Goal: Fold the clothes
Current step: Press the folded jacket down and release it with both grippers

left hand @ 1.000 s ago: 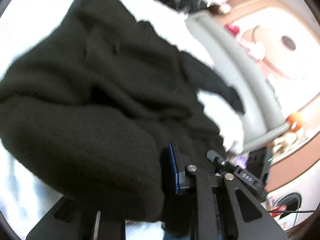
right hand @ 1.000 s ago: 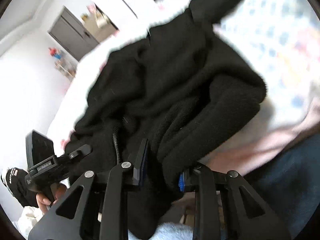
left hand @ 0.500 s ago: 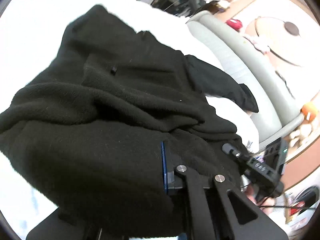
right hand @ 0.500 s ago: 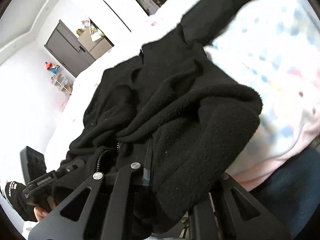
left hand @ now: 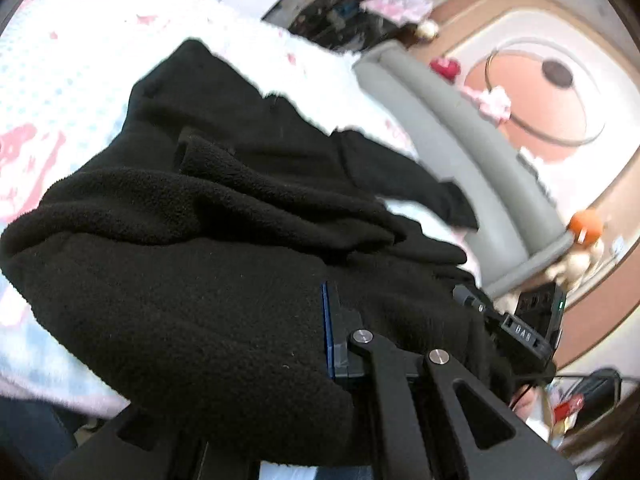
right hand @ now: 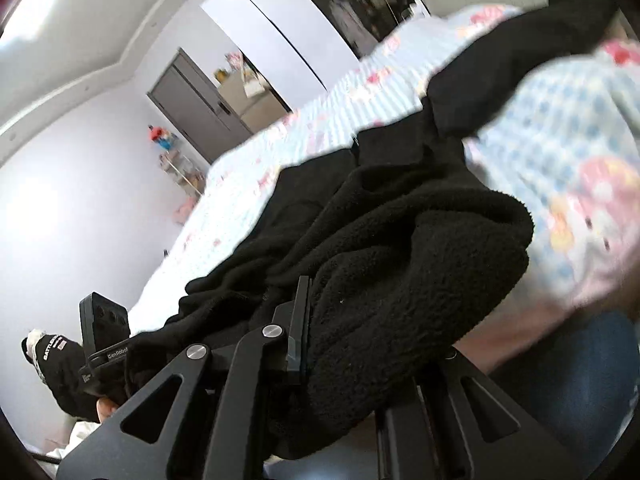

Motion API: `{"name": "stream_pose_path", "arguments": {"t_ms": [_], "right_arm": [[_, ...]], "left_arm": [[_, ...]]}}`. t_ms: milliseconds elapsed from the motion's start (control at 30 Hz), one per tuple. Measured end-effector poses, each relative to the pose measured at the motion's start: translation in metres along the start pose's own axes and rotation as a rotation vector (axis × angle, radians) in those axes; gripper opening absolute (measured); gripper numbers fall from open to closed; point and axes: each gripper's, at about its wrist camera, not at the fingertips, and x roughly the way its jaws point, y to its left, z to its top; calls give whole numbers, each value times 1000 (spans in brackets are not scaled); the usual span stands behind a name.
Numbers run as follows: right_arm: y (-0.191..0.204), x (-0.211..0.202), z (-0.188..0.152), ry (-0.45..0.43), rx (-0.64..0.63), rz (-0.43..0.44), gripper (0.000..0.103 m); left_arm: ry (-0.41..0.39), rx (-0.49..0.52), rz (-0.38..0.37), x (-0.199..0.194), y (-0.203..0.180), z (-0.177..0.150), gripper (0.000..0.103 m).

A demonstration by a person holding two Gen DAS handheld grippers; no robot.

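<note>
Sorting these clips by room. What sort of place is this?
Most likely a bedroom. A black fleece lies on a bed with a pastel patterned blanket and a grey padded headboard, and a wardrobe stands by the wall.

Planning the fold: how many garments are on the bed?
1: a black fleece bunched on the patterned bedspread, clamped by both grippers; a sleeve trails toward the headboard. Others may be hidden.

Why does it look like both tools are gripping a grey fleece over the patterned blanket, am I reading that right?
Nearly, but the colour is wrong: the fleece is black, not grey, as the left wrist view shows plainly. The rest stands: the left tool and the right tool each have it bunched between their fingers, over the patterned blanket.
</note>
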Motion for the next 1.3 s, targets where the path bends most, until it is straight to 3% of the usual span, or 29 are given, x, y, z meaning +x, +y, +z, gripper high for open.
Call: {"name": "stream_pose_path", "arguments": {"t_ms": [133,200,333,567,700,767,867,933,1000,1067,1167,1200,1233,1300], "right_arm": [[-14,26,-22,118,-23,-61,8],[-16,33,-19,133,-3,-50,8],[-3,35,14,75,-107,-48,8],[-13,87,79,72,-67,-16,14],[-30,127,108,63,-3,-8,19],[-41,147,120,57,34,-2,19],[-56,178,140,48,88,7,24],[-67,204,137,97,117,-44,27],[-70,201,145,84,143,-29,27],[-72,198,153,71,169,-15,30],[-76,193,164,52,208,7,38],[-77,192,168,45,221,15,46],[-79,190,171,39,237,22,60],[-82,180,177,30,258,5,74]], "left_arm": [[92,-48,58,25,22,-6,6],[88,-19,71,25,15,-3,6],[38,14,31,19,4,23,10],[57,33,52,54,6,109,11],[-11,-171,-57,75,49,158,15],[21,-243,-98,89,71,173,21],[38,-336,-115,108,102,175,48],[20,-419,-153,110,120,171,50],[-10,-483,-218,107,132,171,54],[-14,-448,-229,100,130,189,63],[16,-316,-115,104,112,211,67],[30,-270,-57,107,105,215,67],[18,-248,-33,106,103,215,67],[-121,-257,-29,84,105,209,67]]}}
